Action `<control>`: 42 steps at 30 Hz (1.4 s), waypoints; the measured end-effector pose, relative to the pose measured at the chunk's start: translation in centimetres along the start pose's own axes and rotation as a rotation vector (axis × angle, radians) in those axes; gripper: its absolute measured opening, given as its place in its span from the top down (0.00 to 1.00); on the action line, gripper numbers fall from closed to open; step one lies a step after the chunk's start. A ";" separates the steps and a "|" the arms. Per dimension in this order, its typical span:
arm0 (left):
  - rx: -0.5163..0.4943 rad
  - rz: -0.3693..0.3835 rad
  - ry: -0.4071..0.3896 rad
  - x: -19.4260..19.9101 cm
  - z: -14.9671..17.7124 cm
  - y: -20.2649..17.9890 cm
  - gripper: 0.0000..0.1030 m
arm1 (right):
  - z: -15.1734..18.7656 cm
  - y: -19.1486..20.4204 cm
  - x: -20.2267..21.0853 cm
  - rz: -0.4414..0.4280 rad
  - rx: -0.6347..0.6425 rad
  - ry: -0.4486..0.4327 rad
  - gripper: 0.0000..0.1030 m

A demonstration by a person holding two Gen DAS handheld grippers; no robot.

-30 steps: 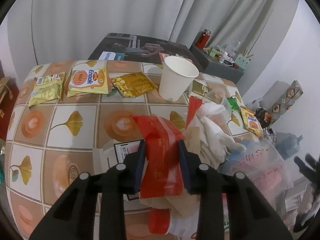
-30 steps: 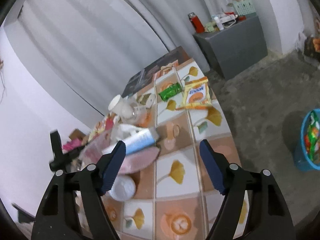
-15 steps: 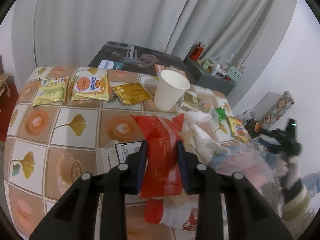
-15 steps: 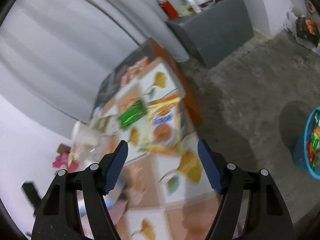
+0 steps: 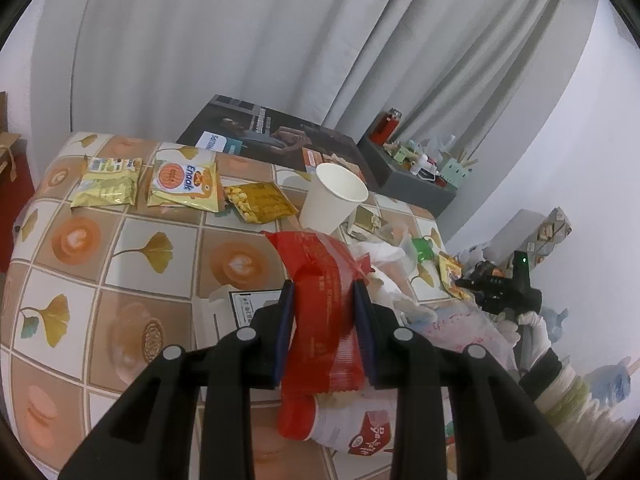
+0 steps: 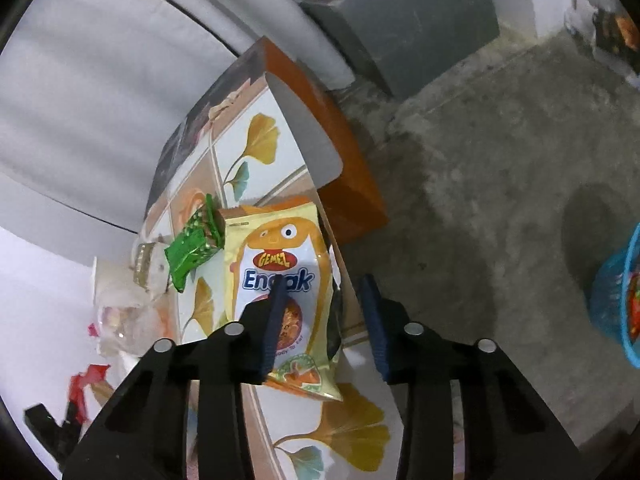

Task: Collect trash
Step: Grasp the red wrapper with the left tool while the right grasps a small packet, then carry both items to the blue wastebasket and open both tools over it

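Note:
My left gripper point(image 5: 322, 286) is shut on a red plastic wrapper point(image 5: 316, 256) and holds it above the tiled table point(image 5: 120, 272). My right gripper point(image 6: 323, 284) points down at a yellow-orange Enaak snack packet point(image 6: 276, 248) that lies at the table's edge. Its jaws are closing. The left finger point(image 6: 274, 312) is over the packet and the right finger point(image 6: 372, 312) hangs past the table's edge, with a gap still showing beside the packet. A green wrapper point(image 6: 192, 246) lies just left of the packet.
A white paper cup point(image 5: 332, 200) and yellow snack packets point(image 5: 184, 184) lie at the table's far side. A crumpled clear bag point(image 5: 460, 328) and a red-capped bottle point(image 5: 348, 420) are near my left gripper. A blue basket point(image 6: 616, 300) stands on the floor to the right.
My right gripper swung from the table's middle down to the edge over the Enaak packet, and its jaws narrowed. My left gripper rose a little, still holding the red wrapper.

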State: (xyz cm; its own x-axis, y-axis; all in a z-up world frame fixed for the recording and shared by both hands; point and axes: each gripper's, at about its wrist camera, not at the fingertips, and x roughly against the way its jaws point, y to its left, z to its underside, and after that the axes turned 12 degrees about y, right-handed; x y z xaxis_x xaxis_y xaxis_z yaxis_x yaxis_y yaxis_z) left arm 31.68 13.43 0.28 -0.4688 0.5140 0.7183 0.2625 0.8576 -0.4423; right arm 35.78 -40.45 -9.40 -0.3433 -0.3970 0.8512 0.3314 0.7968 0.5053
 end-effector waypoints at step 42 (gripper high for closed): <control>-0.200 0.108 -0.147 10.1 2.7 -10.9 0.78 | 9.7 -1.1 18.2 -0.227 0.054 -0.251 1.00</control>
State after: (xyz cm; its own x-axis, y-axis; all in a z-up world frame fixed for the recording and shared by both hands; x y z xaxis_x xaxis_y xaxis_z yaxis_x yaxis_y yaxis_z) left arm 21.78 9.18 10.90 -0.5422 0.6073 0.5806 0.4722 0.7918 -0.3873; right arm 20.62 -44.12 4.14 -0.6104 -0.4478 0.6533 0.1770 0.7268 0.6636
